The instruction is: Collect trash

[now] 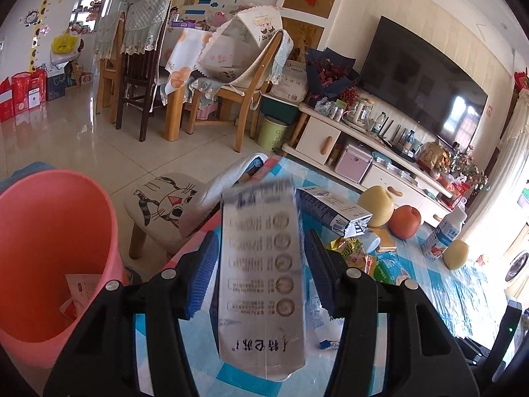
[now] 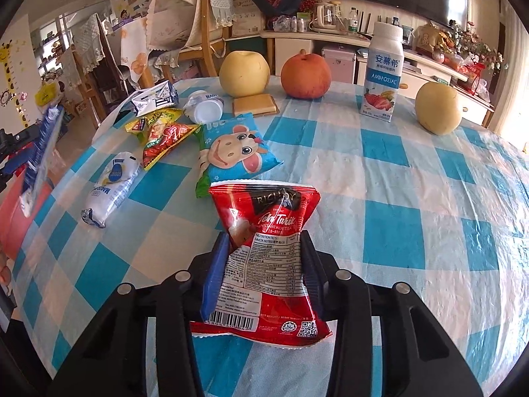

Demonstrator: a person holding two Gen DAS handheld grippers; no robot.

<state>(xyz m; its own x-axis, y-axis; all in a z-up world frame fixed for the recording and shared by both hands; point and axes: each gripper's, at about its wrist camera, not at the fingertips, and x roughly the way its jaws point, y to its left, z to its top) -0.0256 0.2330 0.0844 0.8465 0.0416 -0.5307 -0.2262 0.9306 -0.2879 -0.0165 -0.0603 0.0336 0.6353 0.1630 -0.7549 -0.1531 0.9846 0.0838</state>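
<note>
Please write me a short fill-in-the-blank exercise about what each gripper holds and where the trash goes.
1. The left gripper grips a flattened ___ carton.
2. The right gripper grips a ___ tea packet.
3. The bin beside the table is ___.

Missing words: milk; red; pink

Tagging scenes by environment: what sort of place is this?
Most likely a home living and dining room: a flat television on a low cabinet, covered dining chairs, and a checked tablecloth with fruit and snack wrappers.
</note>
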